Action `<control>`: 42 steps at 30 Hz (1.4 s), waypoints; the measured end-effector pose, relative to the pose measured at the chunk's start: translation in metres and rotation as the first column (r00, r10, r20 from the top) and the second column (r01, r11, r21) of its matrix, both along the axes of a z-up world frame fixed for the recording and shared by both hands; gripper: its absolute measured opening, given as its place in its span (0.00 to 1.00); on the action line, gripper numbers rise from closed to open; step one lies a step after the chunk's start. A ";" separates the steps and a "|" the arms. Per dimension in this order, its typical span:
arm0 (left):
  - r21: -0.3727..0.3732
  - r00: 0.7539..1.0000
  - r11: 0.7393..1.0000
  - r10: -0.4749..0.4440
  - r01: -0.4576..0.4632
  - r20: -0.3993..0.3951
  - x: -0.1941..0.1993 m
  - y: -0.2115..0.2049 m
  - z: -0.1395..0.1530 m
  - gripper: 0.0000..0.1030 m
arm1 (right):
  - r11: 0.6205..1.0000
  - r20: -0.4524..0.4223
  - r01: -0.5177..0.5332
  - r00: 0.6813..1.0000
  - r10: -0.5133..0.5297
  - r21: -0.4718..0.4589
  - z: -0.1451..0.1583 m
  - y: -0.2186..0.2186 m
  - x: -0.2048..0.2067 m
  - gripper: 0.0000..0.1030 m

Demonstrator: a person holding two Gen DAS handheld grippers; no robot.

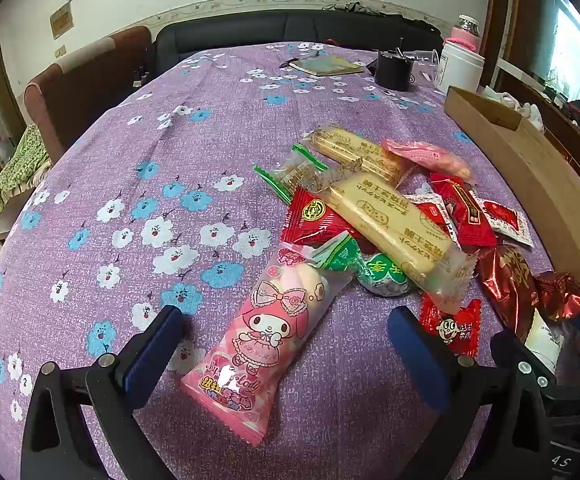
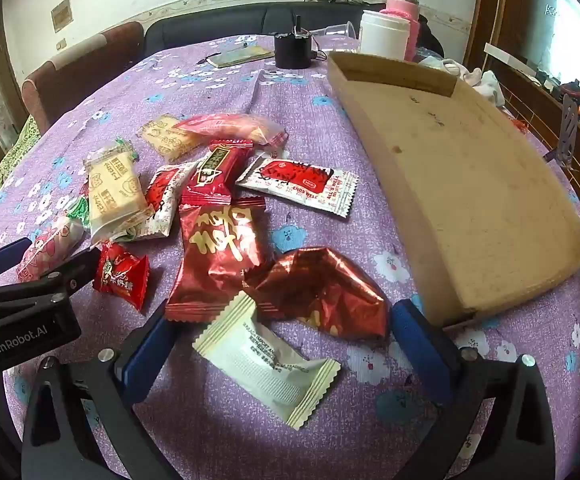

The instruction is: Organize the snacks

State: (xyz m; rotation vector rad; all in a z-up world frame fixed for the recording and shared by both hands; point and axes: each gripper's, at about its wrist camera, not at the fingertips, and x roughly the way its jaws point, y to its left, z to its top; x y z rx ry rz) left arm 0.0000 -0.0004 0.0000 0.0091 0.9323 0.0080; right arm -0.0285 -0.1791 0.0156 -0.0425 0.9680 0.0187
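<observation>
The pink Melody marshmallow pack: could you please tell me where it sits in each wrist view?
Left wrist: the pink marshmallow pack lies bottom centre, between the open left gripper's fingers.
Right wrist: it lies at the far left edge.
Shared landmark: the cardboard box, right of the snacks.

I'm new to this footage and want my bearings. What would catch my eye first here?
A bright heap of snacks covers the middle of the purple floral tablecloth, mostly red wrappers. The pink cartoon packet lies between the open left hand-held gripper fingers, and a cream packet lies before the open right hand-held gripper. An empty cardboard tray sits right of the heap.
</observation>
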 end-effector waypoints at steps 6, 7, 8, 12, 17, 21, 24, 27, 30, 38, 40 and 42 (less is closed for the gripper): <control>-0.010 1.000 1.000 0.000 0.000 0.000 0.000 0.000 0.000 1.00 | 1.000 -0.002 0.000 1.000 0.000 0.001 0.000 0.000 0.000 1.00; -0.010 1.000 1.000 0.000 0.000 0.000 0.000 0.000 0.000 1.00 | 1.000 -0.002 0.000 1.000 0.000 0.001 0.000 0.000 0.000 1.00; -0.010 1.000 1.000 0.000 0.000 0.000 0.000 0.000 0.000 1.00 | 1.000 -0.002 0.000 1.000 0.000 0.001 0.000 0.000 0.000 1.00; -0.012 1.000 1.000 0.000 0.000 0.001 0.000 0.000 0.000 1.00 | 1.000 -0.001 0.000 1.000 0.000 0.001 0.000 0.000 0.000 1.00; -0.012 1.000 1.000 0.000 0.000 0.001 0.000 0.000 0.000 1.00 | 1.000 -0.001 0.000 1.000 0.000 0.001 0.000 0.000 0.000 1.00; -0.012 1.000 1.000 0.000 0.000 0.001 0.000 0.000 0.000 1.00 | 1.000 -0.001 0.000 1.000 0.000 0.001 0.000 0.000 0.000 1.00; -0.012 1.000 1.000 0.000 0.000 0.001 0.000 0.000 0.000 1.00 | 1.000 -0.001 0.000 1.000 0.000 0.001 0.000 0.000 0.000 1.00; -0.012 1.000 1.000 0.000 0.000 0.002 0.000 0.000 0.000 1.00 | 1.000 -0.001 0.000 1.000 0.000 0.001 0.000 0.000 0.001 1.00; -0.012 1.000 1.000 0.000 0.000 0.001 0.000 0.000 0.000 1.00 | 1.000 -0.001 0.000 1.000 0.000 0.001 0.000 0.000 0.001 1.00; -0.012 1.000 1.000 0.000 0.000 0.002 0.000 0.000 0.000 1.00 | 1.000 -0.001 0.000 1.000 0.000 0.001 0.000 0.000 0.001 1.00; -0.012 1.000 1.000 0.000 0.000 0.002 0.000 0.000 0.000 1.00 | 1.000 -0.001 0.000 1.000 0.000 0.001 0.000 0.000 0.001 1.00; -0.012 1.000 1.000 0.000 0.000 0.002 0.000 0.000 0.000 1.00 | 1.000 -0.001 0.000 1.000 0.000 0.001 0.000 0.000 0.001 1.00</control>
